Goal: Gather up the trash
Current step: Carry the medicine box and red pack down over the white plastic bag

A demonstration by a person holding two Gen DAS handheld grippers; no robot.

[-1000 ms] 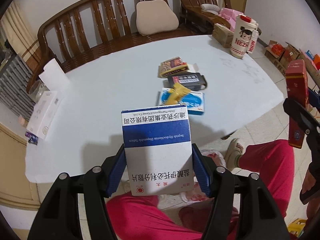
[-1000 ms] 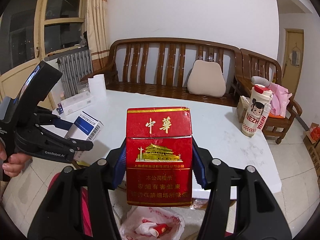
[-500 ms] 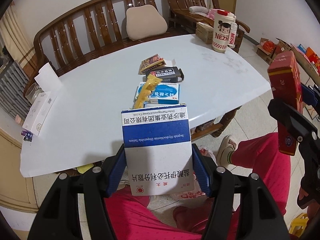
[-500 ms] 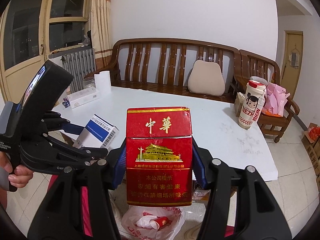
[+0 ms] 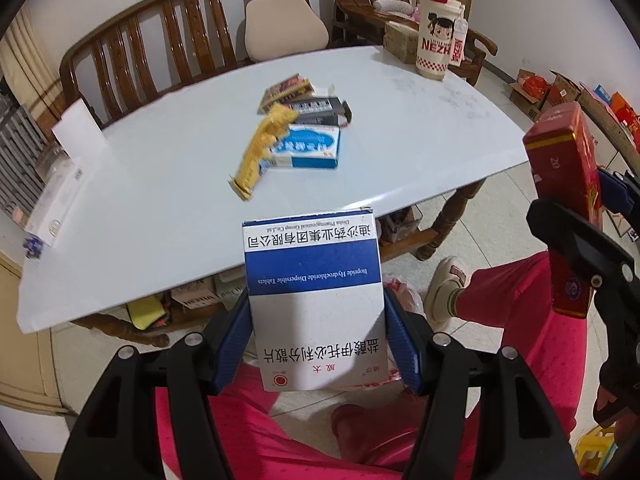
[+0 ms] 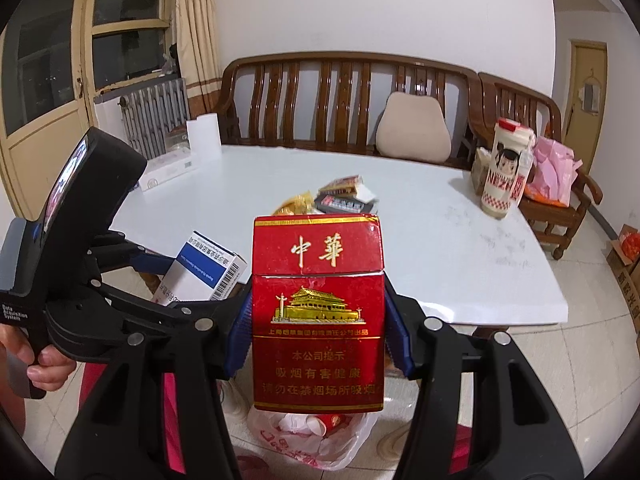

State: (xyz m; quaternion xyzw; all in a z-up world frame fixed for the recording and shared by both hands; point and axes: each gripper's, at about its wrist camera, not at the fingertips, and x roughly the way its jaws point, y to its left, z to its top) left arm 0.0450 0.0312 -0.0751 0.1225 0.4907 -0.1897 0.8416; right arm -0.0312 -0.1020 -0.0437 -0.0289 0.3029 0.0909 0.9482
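My left gripper (image 5: 318, 344) is shut on a blue and white medicine box (image 5: 314, 296), held off the near edge of the white table (image 5: 160, 184). My right gripper (image 6: 318, 336) is shut on a red cigarette pack (image 6: 318, 312); the pack also shows in the left wrist view (image 5: 564, 184). Both hang above a plastic trash bag (image 6: 316, 436) on the floor, with wrappers inside. The medicine box also shows in the right wrist view (image 6: 204, 272). More trash lies mid-table: a yellow wrapper (image 5: 260, 148), a blue box (image 5: 308, 148), a dark box (image 5: 320, 106) and a small colourful pack (image 5: 286, 88).
A tall cartoon cup (image 5: 436, 36) stands at the table's far right corner. A white tissue box (image 5: 56, 200) and paper lie at its left edge. A wooden bench (image 5: 180, 40) with a cushion stands behind. My legs in pink trousers (image 5: 500, 312) are below. Cardboard boxes (image 5: 560, 92) sit on the floor at right.
Both grippers have pulled back from the table and lowered, each still gripping its box. The table trash now appears farther away. The trash bag sits closer beneath the right gripper.
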